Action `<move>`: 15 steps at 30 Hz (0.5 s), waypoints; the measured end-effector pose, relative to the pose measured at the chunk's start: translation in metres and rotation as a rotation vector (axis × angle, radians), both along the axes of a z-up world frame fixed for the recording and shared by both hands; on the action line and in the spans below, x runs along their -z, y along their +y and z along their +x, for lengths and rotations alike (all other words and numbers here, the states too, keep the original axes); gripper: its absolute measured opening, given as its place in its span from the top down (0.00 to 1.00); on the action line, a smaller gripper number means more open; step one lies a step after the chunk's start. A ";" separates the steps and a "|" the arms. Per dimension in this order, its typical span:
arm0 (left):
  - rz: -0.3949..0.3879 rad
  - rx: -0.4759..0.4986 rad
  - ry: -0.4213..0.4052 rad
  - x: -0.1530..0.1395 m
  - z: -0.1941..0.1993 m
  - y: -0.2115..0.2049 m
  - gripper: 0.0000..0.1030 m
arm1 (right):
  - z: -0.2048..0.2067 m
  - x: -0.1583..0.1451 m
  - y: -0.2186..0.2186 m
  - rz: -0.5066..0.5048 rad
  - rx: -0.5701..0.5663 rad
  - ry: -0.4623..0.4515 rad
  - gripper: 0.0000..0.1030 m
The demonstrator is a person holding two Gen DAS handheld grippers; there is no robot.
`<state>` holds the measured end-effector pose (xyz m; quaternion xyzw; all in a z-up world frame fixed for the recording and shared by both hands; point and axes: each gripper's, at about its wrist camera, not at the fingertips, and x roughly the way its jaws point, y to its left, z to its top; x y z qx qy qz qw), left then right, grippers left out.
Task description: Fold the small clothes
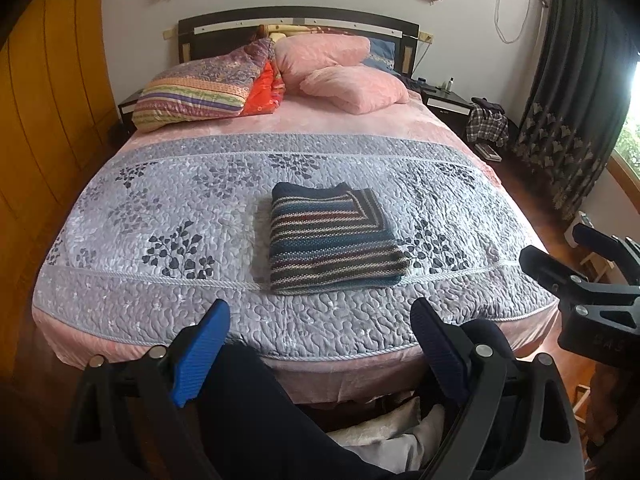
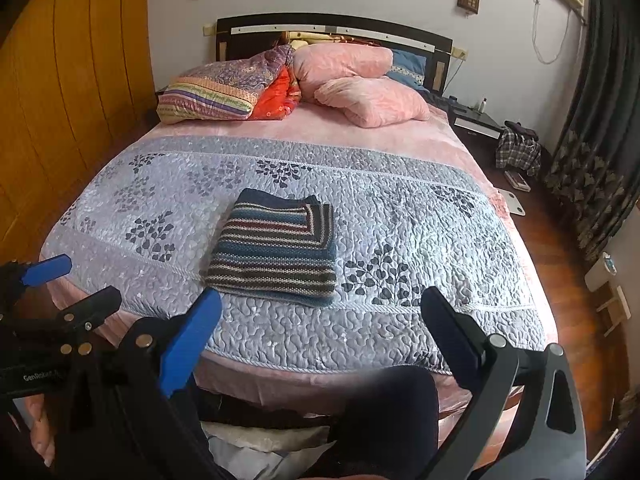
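Note:
A striped knit garment [image 1: 334, 238] [image 2: 276, 252] lies folded into a neat rectangle on the grey quilted bedspread [image 1: 180, 208] [image 2: 420, 220], near the foot of the bed. My left gripper [image 1: 320, 344] hovers open in front of the bed's foot edge, well short of the garment, with nothing between its fingers. My right gripper [image 2: 320, 332] is likewise open and empty, held back from the bed. In the left wrist view the right gripper [image 1: 568, 252] shows at the right edge; in the right wrist view the left gripper [image 2: 76, 284] shows at the left edge.
Pillows [image 1: 340, 72] and a folded colourful quilt [image 1: 200, 88] are piled at the headboard. A person's dark-clothed legs [image 1: 260, 412] sit between the grippers and the bed. A wooden wardrobe [image 1: 48, 100] stands left; nightstand [image 1: 444, 102], plaid clothes [image 1: 486, 124] and curtain [image 1: 568, 100] stand right.

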<state>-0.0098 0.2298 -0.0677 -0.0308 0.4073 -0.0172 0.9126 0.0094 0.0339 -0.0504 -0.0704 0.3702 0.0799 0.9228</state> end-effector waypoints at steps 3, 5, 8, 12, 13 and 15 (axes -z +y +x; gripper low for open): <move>0.001 0.002 -0.003 -0.001 0.000 0.000 0.11 | 0.000 -0.001 0.000 0.007 0.001 -0.003 0.04; 0.007 0.005 -0.002 -0.001 0.000 -0.002 0.11 | 0.000 -0.001 0.001 0.007 0.000 -0.004 0.04; 0.005 0.004 -0.001 -0.001 0.000 -0.002 0.11 | 0.000 -0.001 0.002 0.006 -0.001 -0.004 0.04; 0.007 0.002 0.000 0.000 0.000 -0.003 0.11 | 0.001 -0.002 0.003 0.004 -0.006 -0.006 0.04; 0.009 0.003 -0.001 -0.001 -0.001 -0.003 0.11 | 0.002 -0.002 0.003 0.005 -0.007 -0.007 0.04; 0.011 0.003 -0.002 -0.002 0.000 -0.002 0.11 | 0.003 -0.003 0.003 0.005 -0.005 -0.008 0.04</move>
